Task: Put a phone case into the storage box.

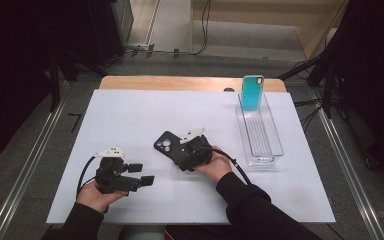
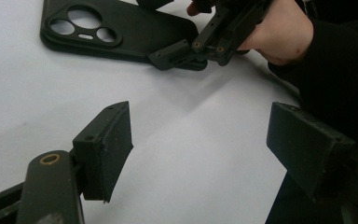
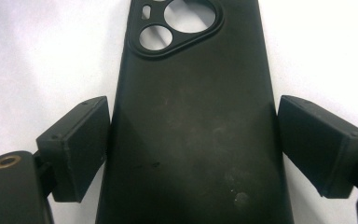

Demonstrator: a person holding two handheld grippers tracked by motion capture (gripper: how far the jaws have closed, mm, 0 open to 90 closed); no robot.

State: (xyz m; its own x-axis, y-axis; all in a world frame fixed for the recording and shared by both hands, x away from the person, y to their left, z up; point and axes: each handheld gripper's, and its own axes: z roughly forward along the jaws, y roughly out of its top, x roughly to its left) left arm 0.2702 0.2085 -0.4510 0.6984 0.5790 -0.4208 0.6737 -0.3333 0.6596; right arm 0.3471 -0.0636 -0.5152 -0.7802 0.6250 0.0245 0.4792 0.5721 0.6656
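Nearest the desk's (image 1: pixel 130 107) front edge, the left gripper (image 1: pixel 142 173) holds its jaws apart on nothing, while the right gripper (image 3: pixel 193 149) straddles the flat black rubber phone case (image 3: pixel 193 121) mid-desk, jaws apart beside its long edges.

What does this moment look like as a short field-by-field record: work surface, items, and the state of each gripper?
surface: white table top
item in hand: black phone case with round camera cut-outs, lying flat, back up
right gripper: jaws astride the case's long sides; left pad looks at the edge, a slim gap at the right; not yet clamped
left gripper: open, nothing between the jaws, apart from the case
other items: clear plastic oblong tray at right; teal phone case standing upright at its far end
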